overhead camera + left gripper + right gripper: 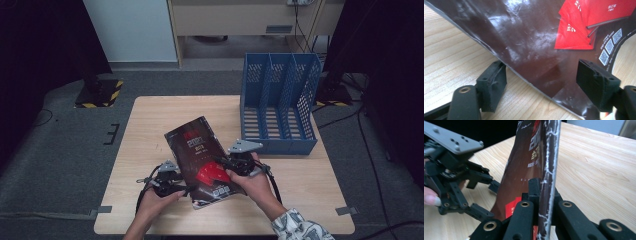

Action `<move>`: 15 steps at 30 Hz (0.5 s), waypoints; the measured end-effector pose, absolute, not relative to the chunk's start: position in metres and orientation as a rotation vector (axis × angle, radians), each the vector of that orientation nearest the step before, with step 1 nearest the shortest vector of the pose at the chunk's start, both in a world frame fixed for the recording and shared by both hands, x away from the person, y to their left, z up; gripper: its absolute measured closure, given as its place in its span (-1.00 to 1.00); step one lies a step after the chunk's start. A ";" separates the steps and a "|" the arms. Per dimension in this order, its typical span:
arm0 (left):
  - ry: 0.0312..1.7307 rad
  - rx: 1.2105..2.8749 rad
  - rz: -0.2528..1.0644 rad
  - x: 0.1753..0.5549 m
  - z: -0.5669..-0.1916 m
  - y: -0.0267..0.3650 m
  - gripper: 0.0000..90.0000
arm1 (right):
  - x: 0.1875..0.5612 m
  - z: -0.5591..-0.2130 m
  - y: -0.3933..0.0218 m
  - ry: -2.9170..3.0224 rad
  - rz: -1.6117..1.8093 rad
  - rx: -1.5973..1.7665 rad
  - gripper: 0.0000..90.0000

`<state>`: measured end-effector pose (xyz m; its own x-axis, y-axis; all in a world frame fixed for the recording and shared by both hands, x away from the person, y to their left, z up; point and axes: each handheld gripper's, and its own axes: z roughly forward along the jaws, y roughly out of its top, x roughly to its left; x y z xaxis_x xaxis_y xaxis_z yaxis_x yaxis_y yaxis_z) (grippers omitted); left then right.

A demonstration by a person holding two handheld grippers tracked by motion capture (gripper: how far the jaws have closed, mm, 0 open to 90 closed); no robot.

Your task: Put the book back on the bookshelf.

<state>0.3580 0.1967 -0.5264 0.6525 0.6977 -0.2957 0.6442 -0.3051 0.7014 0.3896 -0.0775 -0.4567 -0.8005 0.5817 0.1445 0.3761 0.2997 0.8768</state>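
**Magazine clamped at spine, file rack empty**

Right gripper (223, 163): jaws closed tight on the worn spine edge of the glossy dark-brown magazine with red cover art (202, 160); in the right gripper view the spine stands upright between the pads. The magazine is over the near middle of the light wooden table (150, 125), one edge lifted.

Left gripper (186, 189): jaws apart, not gripping. In the left gripper view the magazine's edge runs between the two black pads (492, 83); whether either pad touches it I cannot tell.

Blue perforated plastic three-slot file rack (278, 105): upright at the table's far right, well apart from the magazine. All three compartments hold nothing.
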 end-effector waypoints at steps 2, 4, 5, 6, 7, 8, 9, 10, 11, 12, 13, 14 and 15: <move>1.041 2.023 0.069 0.359 -0.528 0.196 -0.50 | 0.390 -0.455 -0.076 2.362 1.520 0.886 0.93; 1.033 2.037 0.072 0.360 -0.528 0.195 -0.52 | 0.390 -0.454 -0.076 2.361 1.529 0.885 0.93; 1.029 2.036 0.071 0.360 -0.529 0.195 -0.52 | 0.391 -0.453 -0.075 2.360 1.545 0.893 0.93; 1.029 2.036 0.071 0.360 -0.529 0.195 -0.54 | 0.391 -0.453 -0.075 2.360 1.545 0.893 0.93; 1.030 2.034 0.070 0.360 -0.529 0.195 -0.55 | 0.391 -0.452 -0.075 2.360 1.558 0.897 0.93; 1.025 2.035 0.073 0.361 -0.529 0.195 -0.55 | 0.391 -0.452 -0.075 2.360 1.558 0.897 0.93; 1.021 2.033 0.074 0.361 -0.529 0.194 -0.57 | 0.392 -0.451 -0.074 2.361 1.566 0.897 0.93; 1.021 2.029 0.069 0.361 -0.530 0.194 -0.59 | 0.392 -0.450 -0.074 2.361 1.574 0.900 0.93; 1.020 2.025 0.064 0.361 -0.530 0.194 -0.63 | 0.392 -0.449 -0.073 2.360 1.590 0.901 0.93; 1.020 2.025 0.064 0.361 -0.530 0.194 -0.64 | 0.392 -0.449 -0.073 2.360 1.590 0.901 0.93; 1.018 2.022 0.060 0.362 -0.530 0.194 -0.65 | 0.392 -0.447 -0.072 2.362 1.600 0.890 0.93; 1.022 2.012 0.055 0.362 -0.531 0.194 -0.65 | 0.392 -0.447 -0.072 2.362 1.600 0.890 0.93; 1.025 2.001 0.038 0.363 -0.531 0.196 -0.65 | 0.392 -0.446 -0.070 2.360 1.608 0.884 0.93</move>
